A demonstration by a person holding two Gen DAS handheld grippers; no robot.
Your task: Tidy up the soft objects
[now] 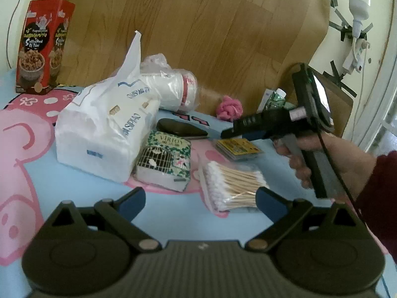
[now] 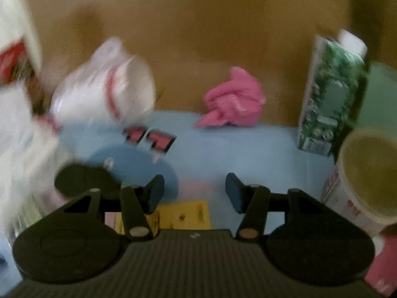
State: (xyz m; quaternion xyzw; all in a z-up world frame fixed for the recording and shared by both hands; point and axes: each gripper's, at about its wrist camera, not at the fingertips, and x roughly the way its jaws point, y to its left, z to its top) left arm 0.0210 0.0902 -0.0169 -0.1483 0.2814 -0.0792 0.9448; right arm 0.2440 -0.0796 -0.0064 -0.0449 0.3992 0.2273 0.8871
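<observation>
We judge the step in hand to be a reach for the pink cloth (image 2: 233, 98), the crumpled soft thing lying at the centre of the right wrist view, on the blue mat (image 2: 223, 149) against the wood-grain board (image 2: 198, 24); in the left wrist view it sits right of centre. The right hand-held gripper (image 2: 194, 192) has its jaws partly apart with nothing between them, and that view is smeared with motion. The left hand-held gripper (image 1: 201, 202) hovers at the bottom of its frame, jaws wide and empty, just short of the bag of cotton swabs (image 1: 233, 186).

To do this well, we would steady the right hand first, then bring the fingers down over the highest fold of the cloth and close on a thick bunch, not on a stray corner. The green carton (image 2: 332, 94) stands upright at the right of the frame and the paper cup (image 2: 367, 173) at the lower right; we should keep clear of both, since they could tip.

Readable writing is scarce. The green tissue pack (image 1: 166, 161) at centre reads roughly "VIRJOY". The white tissue bag (image 1: 106, 129) at left bears letters like "SIPIAO". The red snack box (image 1: 39, 42) at upper left carries script too small for us to read surely. The yellow card pack (image 1: 238, 149) shows no legible text.
</observation>
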